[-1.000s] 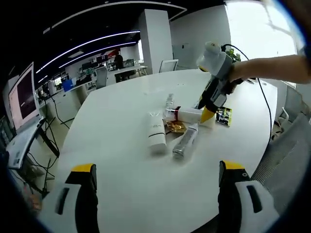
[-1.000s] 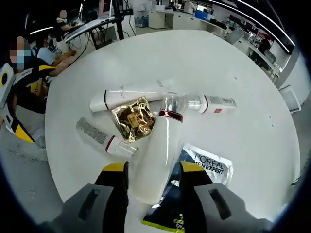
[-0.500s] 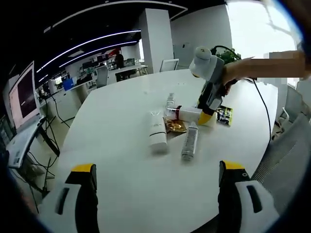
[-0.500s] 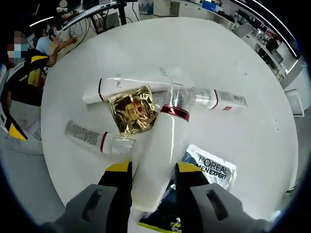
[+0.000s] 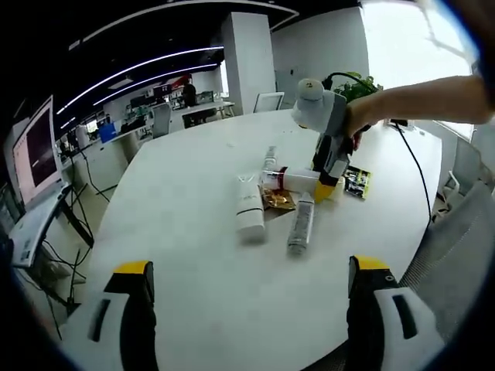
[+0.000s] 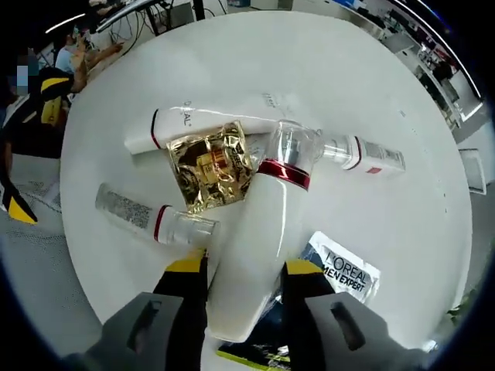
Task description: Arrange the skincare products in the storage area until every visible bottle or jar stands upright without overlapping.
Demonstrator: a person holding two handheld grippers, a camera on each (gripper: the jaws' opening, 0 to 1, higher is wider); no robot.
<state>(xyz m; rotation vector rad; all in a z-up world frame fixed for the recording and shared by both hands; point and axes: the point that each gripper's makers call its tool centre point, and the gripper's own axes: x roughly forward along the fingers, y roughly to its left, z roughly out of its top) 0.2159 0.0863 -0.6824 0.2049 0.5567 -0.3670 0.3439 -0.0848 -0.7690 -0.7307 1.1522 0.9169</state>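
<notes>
Left gripper view: the left gripper hovers low over the white table, jaws wide apart and empty, with the cluster of products well ahead of them. Going left to right ahead of these jaws lie a white tube, a gold sachet and a grey-labelled tube, all flat on the table. Beyond them the right gripper reaches in from the right, held by a person's hand.

Right gripper view: the right gripper has its jaws closed on the base end of the white bottle. The bottle's long axis runs straight forward from the jaws, its red band and clear cap pointing away, so it lies flat, not upright. Left of the jaws lies the grey-labelled tube; ahead and to the left the gold sachet overlaps the white tube. Beyond the cap a small red-banded bottle lies on its side. Just right of the jaws, partly under the bottle, lies a printed packet. The right gripper is plainly the nearer; judged from this, standing the bottle calls for tipping its cap end upward
</notes>
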